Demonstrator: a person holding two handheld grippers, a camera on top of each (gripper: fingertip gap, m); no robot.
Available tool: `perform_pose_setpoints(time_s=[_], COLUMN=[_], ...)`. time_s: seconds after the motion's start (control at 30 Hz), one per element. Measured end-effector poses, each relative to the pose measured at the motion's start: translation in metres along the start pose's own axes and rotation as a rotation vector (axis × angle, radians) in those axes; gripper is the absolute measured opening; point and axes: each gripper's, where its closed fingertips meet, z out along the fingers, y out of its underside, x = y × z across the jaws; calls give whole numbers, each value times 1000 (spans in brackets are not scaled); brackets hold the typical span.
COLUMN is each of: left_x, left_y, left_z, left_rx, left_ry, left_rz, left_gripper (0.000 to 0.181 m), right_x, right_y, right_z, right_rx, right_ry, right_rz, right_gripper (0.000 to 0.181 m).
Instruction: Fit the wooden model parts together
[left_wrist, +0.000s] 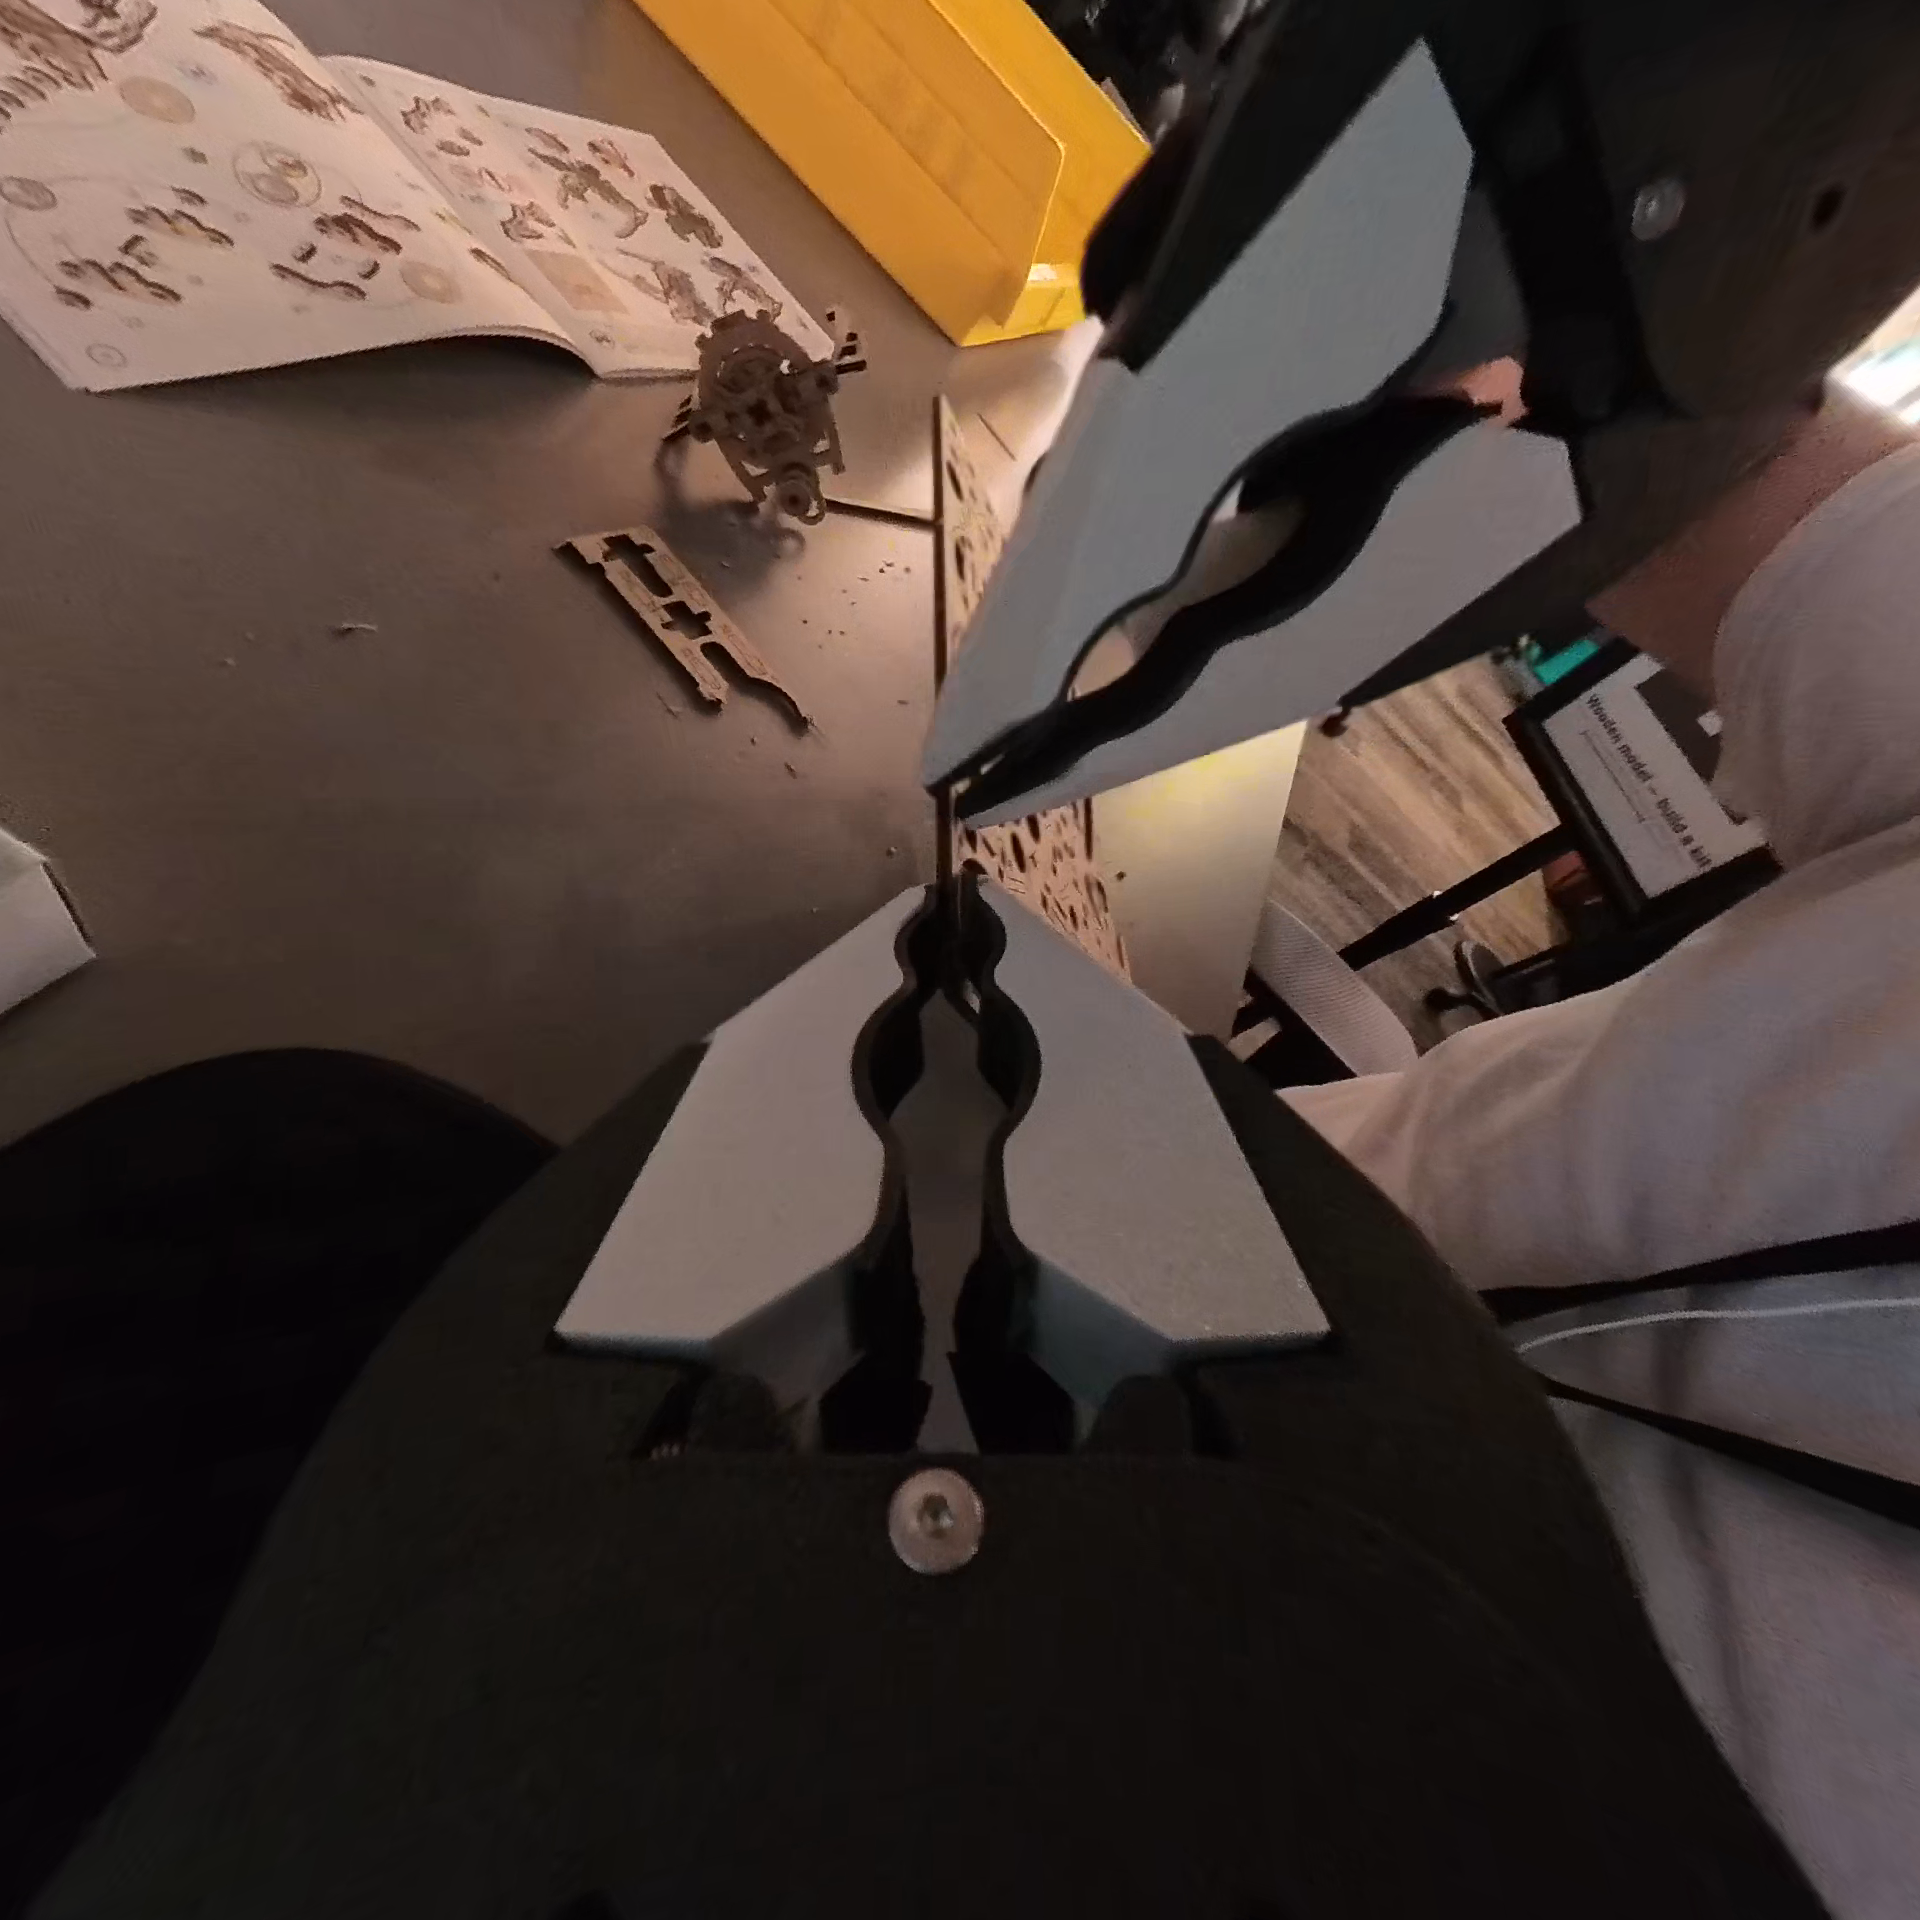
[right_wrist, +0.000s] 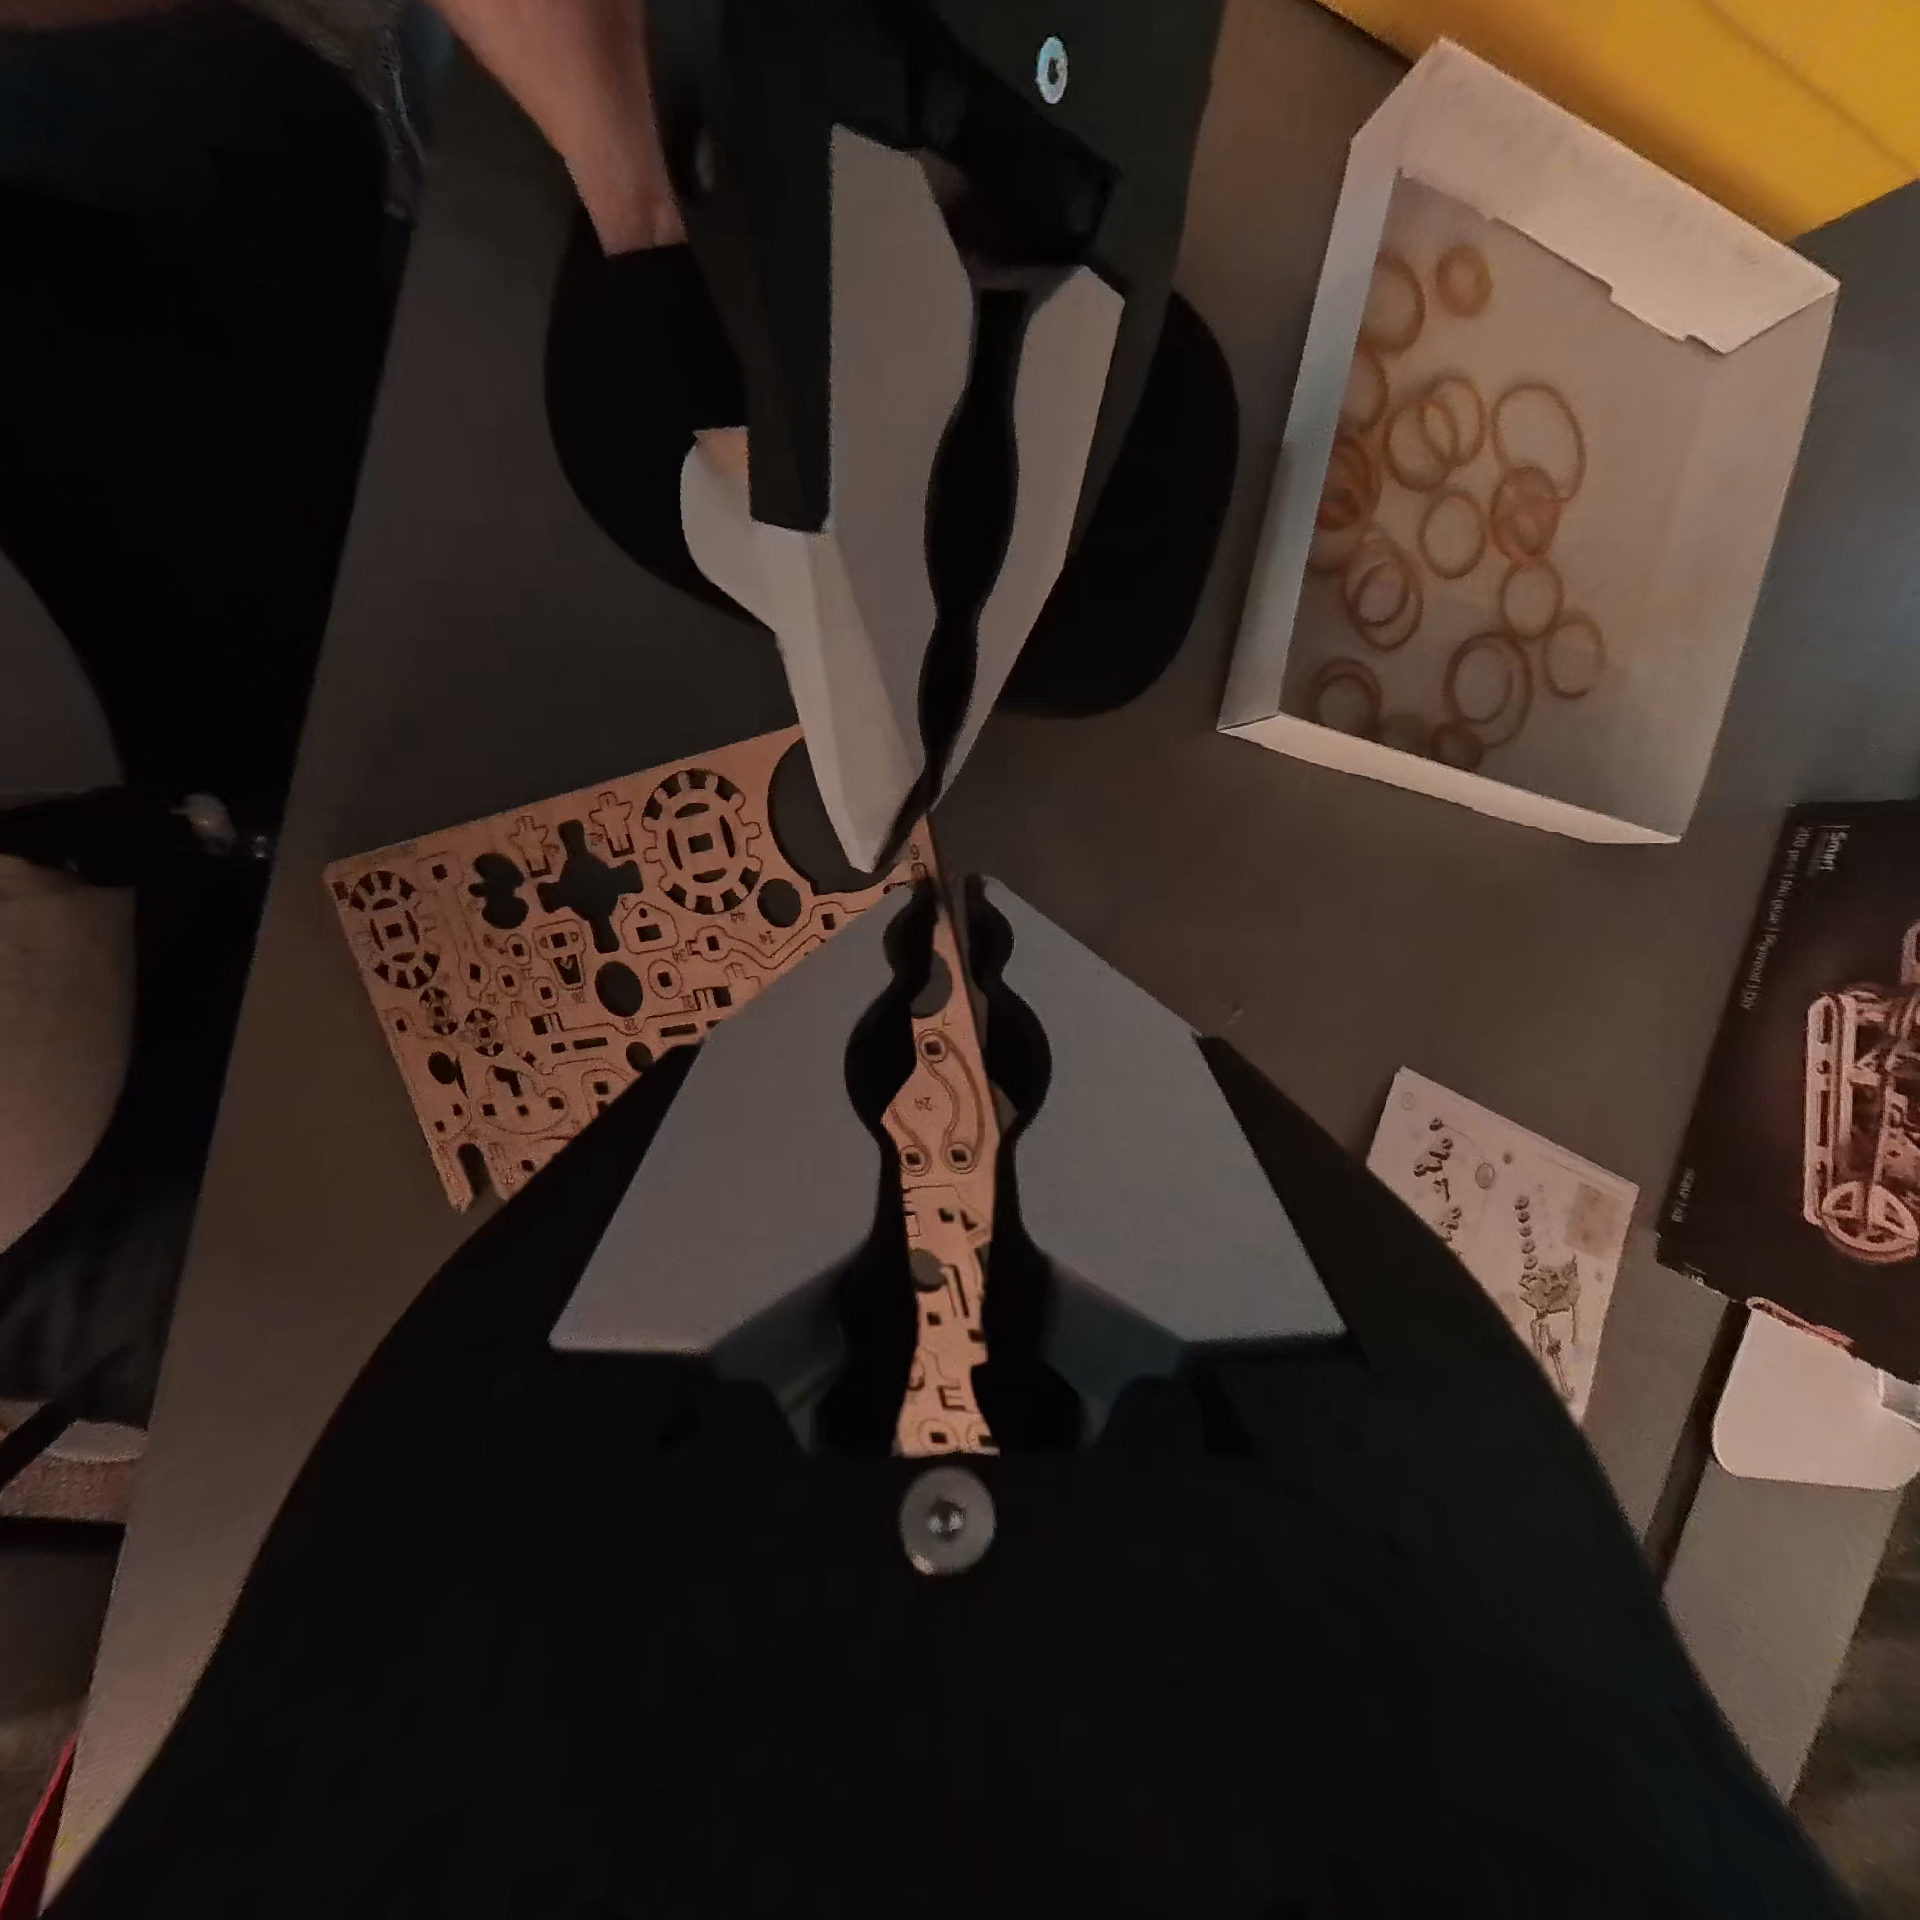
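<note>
Wooden sliver between both nearly closed tips — left gripper and right gripper pinching it together.

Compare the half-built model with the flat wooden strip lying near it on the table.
The model stands upright as a bulky assembly of gears; the strip lies flat, a single thin piece. The model is compact; the strip is long and narrow with slotted cut-outs. The model sits by the open booklet; the strip lies farther from it. Both are pale wood on the grey table.
</note>
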Motion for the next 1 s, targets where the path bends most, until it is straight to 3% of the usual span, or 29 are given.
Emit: perform_pose_setpoints(time_s=[0.13, 0.3, 0.6, 1.0], left_x=[4, 8, 9, 13], left_y=[1, -3, -1, 4], left_z=[4, 2, 1, 5], left_rx=[-21, -5, -7, -19], left_ry=[-19, -10, 14, 25], left_rz=[44, 52, 49, 42], left_gripper=[1, 1, 1, 2], right_x=[4, -8, -12, -20], right_y=[4, 0, 0, 5], right_z=[-2, -6, -6, 0], right_rx=[-27, -20, -55, -137], right_ry=[-58, -203, -338, -329], right_rz=[31, 31, 80, 6], right_gripper=[21, 2, 2, 1])
